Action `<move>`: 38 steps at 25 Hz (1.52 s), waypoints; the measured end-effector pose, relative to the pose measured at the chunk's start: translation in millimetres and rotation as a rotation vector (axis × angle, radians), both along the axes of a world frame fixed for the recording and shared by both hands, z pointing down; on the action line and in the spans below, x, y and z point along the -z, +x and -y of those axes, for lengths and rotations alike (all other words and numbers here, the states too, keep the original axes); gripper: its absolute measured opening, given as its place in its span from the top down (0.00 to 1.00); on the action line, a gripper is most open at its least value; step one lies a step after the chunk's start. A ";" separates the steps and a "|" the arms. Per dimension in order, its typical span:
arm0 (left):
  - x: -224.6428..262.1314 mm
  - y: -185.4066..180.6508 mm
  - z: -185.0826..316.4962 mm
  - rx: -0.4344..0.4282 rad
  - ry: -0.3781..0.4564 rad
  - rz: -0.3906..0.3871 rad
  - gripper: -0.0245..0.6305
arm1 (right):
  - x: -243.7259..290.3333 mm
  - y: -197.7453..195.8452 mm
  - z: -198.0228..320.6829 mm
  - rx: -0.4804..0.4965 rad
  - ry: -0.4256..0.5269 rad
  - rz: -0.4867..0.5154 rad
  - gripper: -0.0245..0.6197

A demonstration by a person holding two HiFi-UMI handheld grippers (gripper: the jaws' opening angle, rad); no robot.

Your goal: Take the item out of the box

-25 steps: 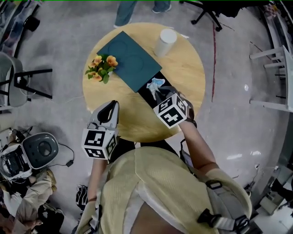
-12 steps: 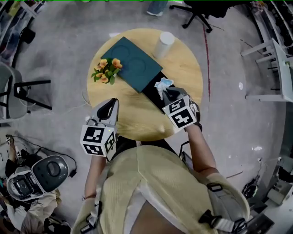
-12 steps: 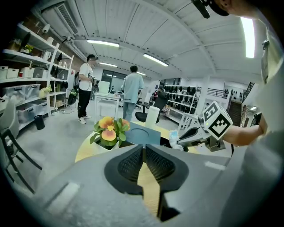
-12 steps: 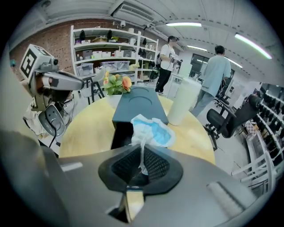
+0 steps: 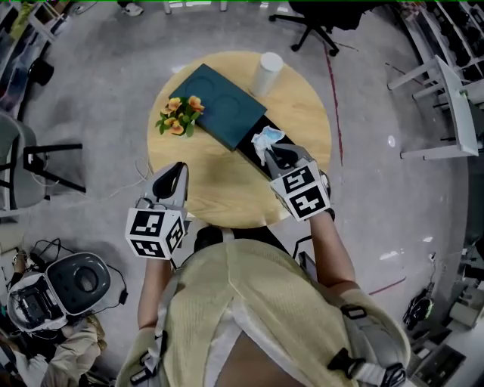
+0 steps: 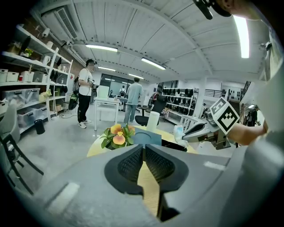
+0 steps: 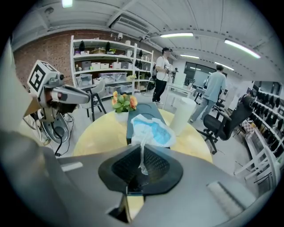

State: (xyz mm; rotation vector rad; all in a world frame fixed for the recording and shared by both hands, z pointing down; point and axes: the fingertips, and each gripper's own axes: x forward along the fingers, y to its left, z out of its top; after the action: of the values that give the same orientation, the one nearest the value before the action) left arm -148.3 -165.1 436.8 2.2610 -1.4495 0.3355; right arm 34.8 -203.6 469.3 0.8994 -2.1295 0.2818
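A dark teal flat box (image 5: 214, 100) lies on the round wooden table (image 5: 302, 121), with its black open end (image 5: 249, 148) towards me. My right gripper (image 5: 271, 153) is shut on a crumpled white and blue plastic pouch (image 5: 267, 137) and holds it just above that open end. In the right gripper view the pouch (image 7: 151, 130) fans out beyond the fingertips, and a thin strip of it is pinched between the pads. My left gripper (image 5: 173, 175) hovers at the table's near left edge. Its jaws (image 6: 143, 162) are shut with nothing in them.
A pot of orange flowers (image 5: 179, 115) stands by the box's left side. A white cylinder (image 5: 266, 72) stands at the table's far edge. Office chairs (image 5: 314, 19), shelving (image 7: 95, 66) and people standing (image 6: 84, 93) surround the table. A round grey machine (image 5: 72, 281) sits on the floor at my left.
The head view has shifted a little. My right gripper keeps its hold on the pouch over the box's open end. The left gripper stays near the table edge.
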 end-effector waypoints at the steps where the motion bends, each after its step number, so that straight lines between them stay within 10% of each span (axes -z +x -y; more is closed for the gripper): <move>1: 1.9 -2.9 -1.4 0.000 0.004 0.001 0.94 | 3.7 -3.3 -2.5 0.000 0.006 0.009 0.92; 38: 38.7 -55.6 -36.8 0.123 0.095 0.005 0.95 | 68.3 -103.3 -73.2 0.241 0.076 0.251 0.93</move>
State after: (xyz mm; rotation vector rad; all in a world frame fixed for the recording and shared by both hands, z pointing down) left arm -203.9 -128.3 398.1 2.2320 -1.6299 0.2390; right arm -68.5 -130.5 401.1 0.6677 -2.4692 0.1993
